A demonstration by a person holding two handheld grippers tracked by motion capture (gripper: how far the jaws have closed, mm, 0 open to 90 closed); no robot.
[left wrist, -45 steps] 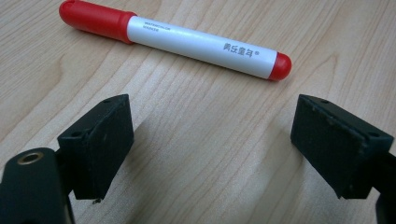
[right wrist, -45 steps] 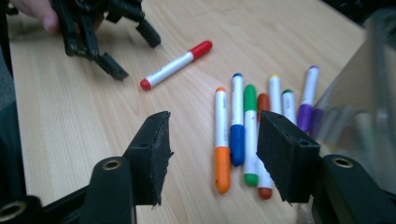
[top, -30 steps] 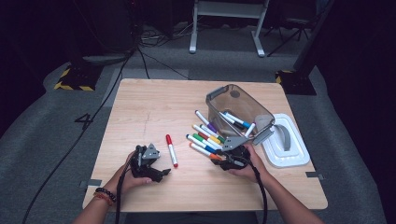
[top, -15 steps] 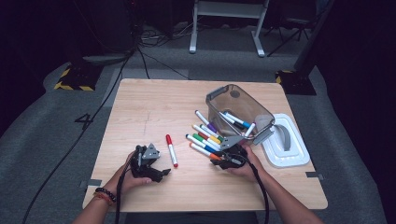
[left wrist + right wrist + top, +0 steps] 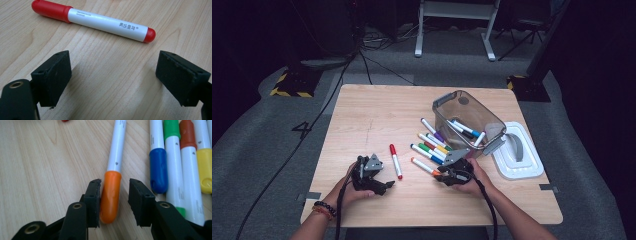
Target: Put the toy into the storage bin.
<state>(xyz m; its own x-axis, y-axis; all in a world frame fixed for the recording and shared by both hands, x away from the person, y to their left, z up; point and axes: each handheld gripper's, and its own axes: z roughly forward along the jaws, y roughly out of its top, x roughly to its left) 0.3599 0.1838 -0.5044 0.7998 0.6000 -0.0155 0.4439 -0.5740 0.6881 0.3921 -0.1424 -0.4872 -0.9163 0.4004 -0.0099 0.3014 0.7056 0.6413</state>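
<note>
A marker with an orange cap (image 5: 111,195) lies on the wooden table (image 5: 377,115), in front of a row of several coloured markers (image 5: 432,145). My right gripper (image 5: 115,195) is set over that cap and its jaws have just been closing. The left pad touches the cap and a thin gap shows at the right pad. In the high view, the right gripper (image 5: 441,173) meets the near end of the orange marker (image 5: 422,165). My left gripper (image 5: 113,77) rests open on bare wood just short of a red marker (image 5: 100,21). From above, the left gripper (image 5: 387,186) is beside the red marker (image 5: 395,161).
A clear plastic bin (image 5: 447,100) lies tipped on its side at the right with a few markers inside. Its white lid (image 5: 524,160) sits near the table's right edge. Blue, green, brown and yellow markers (image 5: 158,170) lie close to the right of the orange one.
</note>
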